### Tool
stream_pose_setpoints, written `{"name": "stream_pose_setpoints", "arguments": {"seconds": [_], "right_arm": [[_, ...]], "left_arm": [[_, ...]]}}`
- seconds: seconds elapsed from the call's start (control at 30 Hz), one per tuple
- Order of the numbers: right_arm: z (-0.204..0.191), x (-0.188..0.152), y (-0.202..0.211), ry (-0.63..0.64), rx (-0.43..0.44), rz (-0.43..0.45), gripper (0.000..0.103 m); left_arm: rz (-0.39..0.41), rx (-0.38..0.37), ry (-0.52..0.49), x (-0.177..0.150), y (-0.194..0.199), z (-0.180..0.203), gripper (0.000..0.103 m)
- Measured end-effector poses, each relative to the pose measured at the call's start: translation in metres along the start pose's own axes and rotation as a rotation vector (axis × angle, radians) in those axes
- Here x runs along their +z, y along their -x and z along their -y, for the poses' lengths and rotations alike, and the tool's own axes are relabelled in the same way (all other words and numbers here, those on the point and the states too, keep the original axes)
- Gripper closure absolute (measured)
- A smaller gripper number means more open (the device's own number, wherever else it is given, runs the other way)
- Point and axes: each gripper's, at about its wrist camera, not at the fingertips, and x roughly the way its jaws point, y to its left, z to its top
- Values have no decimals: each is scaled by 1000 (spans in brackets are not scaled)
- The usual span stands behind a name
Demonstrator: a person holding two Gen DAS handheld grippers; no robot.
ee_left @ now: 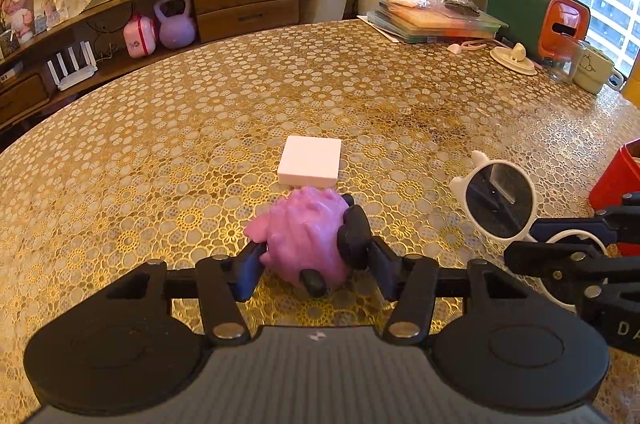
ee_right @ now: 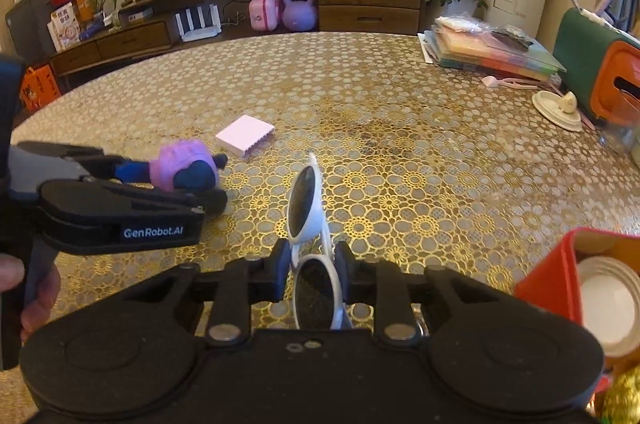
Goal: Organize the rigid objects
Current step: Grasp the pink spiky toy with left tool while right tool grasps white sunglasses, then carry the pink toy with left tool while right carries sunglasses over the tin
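The left gripper (ee_left: pixel 310 256) clamps a knobbly pink sheep toy (ee_left: pixel 306 238), seemingly light and stiff. The right gripper (ee_right: pixel 312 270) pinches white sunglasses (ee_right: pixel 308 220) at the bridge; they look fragile and slippery, so that central hold suits them.

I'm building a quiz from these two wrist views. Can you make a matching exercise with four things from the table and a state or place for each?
Things:
1. pink toy sheep
2. white sunglasses
3. white flat box
4. red bin

States:
A. lying free on the table, nothing touching it
B. clamped in the left hand-held gripper
C. at the right edge, a white lid inside
D. clamped in the right hand-held gripper

Pairs: 1-B, 2-D, 3-A, 4-C
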Motion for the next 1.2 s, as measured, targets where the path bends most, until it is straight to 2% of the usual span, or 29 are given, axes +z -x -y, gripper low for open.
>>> {"name": "stream_pose_setpoints", "arguments": {"seconds": [0.23, 0.57, 0.9, 1.2], "right_arm": [[3, -8, 29, -37, -10, 11, 80], [10, -19, 77, -90, -14, 40, 80], [31, -31, 130, -125, -42, 95, 80], [70, -45, 163, -177, -104, 132, 80]], "left_arm": [[8, -24, 0, -5, 21, 5, 48], [33, -85, -20, -8, 71, 28, 48], [56, -178, -78, -5, 113, 78, 48], [66, -250, -146, -4, 131, 133, 48]]}}
